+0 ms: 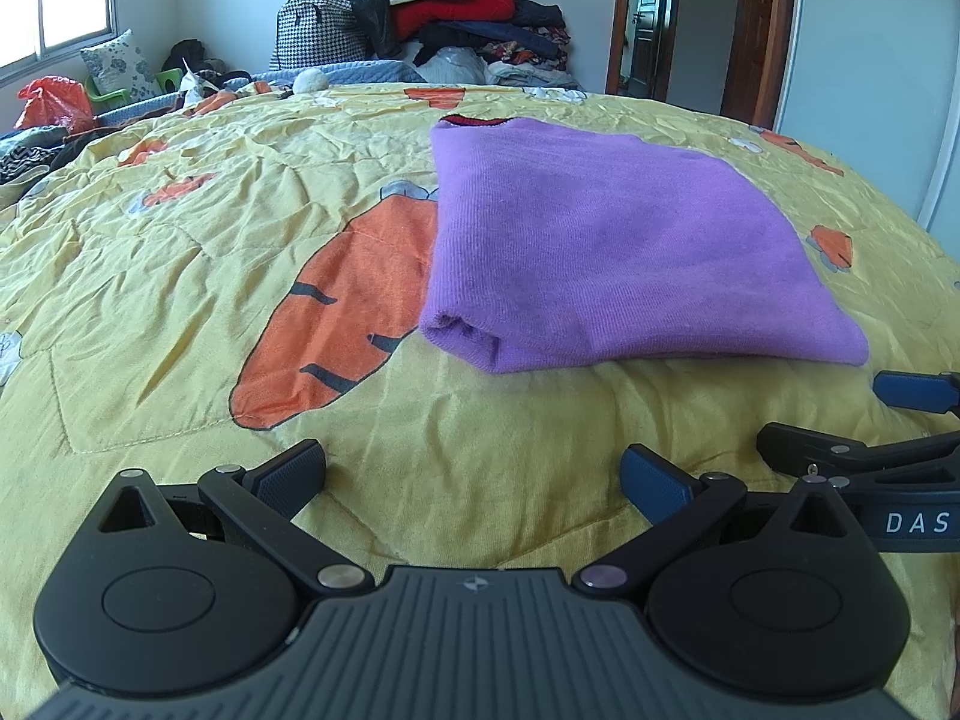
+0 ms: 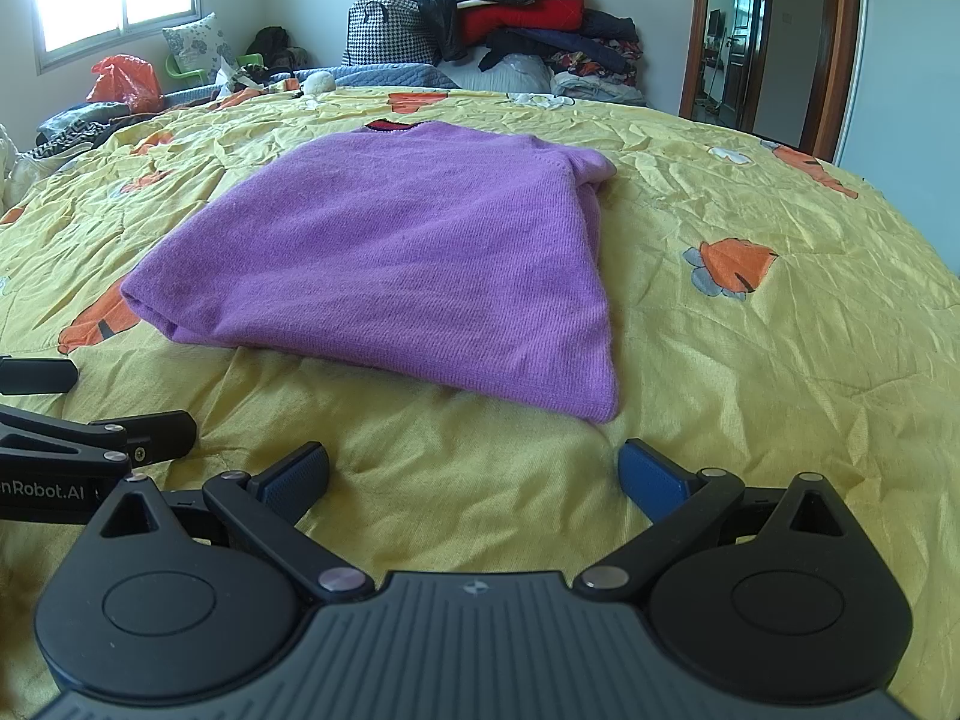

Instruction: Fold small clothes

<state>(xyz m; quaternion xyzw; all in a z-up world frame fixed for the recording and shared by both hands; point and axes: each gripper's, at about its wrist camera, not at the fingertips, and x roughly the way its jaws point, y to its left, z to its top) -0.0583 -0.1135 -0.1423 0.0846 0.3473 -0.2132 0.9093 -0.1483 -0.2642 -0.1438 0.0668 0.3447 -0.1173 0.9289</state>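
A purple knit sweater (image 1: 606, 240) lies folded into a flat rectangle on the yellow carrot-print quilt (image 1: 180, 228); a red collar edge shows at its far end. It also shows in the right wrist view (image 2: 396, 252). My left gripper (image 1: 474, 477) is open and empty, a little in front of the sweater's near edge, hovering over bare quilt. My right gripper (image 2: 474, 477) is open and empty, also just short of the near edge. Each gripper shows at the side of the other's view: the right gripper (image 1: 840, 420) and the left gripper (image 2: 126, 402).
A pile of clothes and bags (image 1: 432, 6) is stacked at the head of the bed. An orange plastic bag (image 1: 54, 102) and a cushion (image 1: 117, 63) sit at the far left under a window. An open doorway (image 1: 654, 18) is at the far right.
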